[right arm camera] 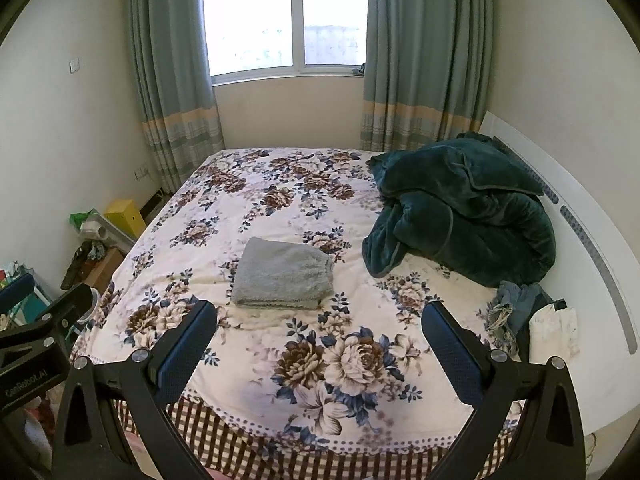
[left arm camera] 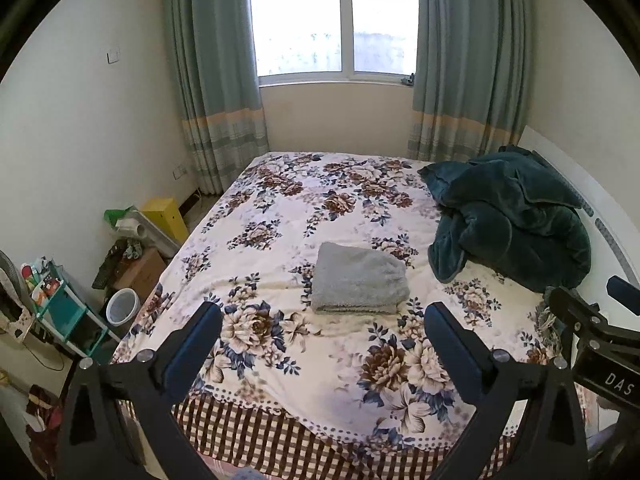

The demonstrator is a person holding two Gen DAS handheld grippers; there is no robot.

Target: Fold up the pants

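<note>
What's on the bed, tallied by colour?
Grey: 1, folded pants
Dark green: 1, bunched blanket
Blue-grey: 1, crumpled cloth by the headboard
White: 1, bag-like item, hard to identify
Total: 4

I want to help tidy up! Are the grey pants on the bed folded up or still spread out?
Folded. The grey pants lie as a neat rectangle with stacked layers showing at the near edge, on the flowered bedspread.

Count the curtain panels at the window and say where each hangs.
2. One curtain hangs left of the window, the other curtain to its right, both reaching down behind the bed. None seems hidden.
</note>
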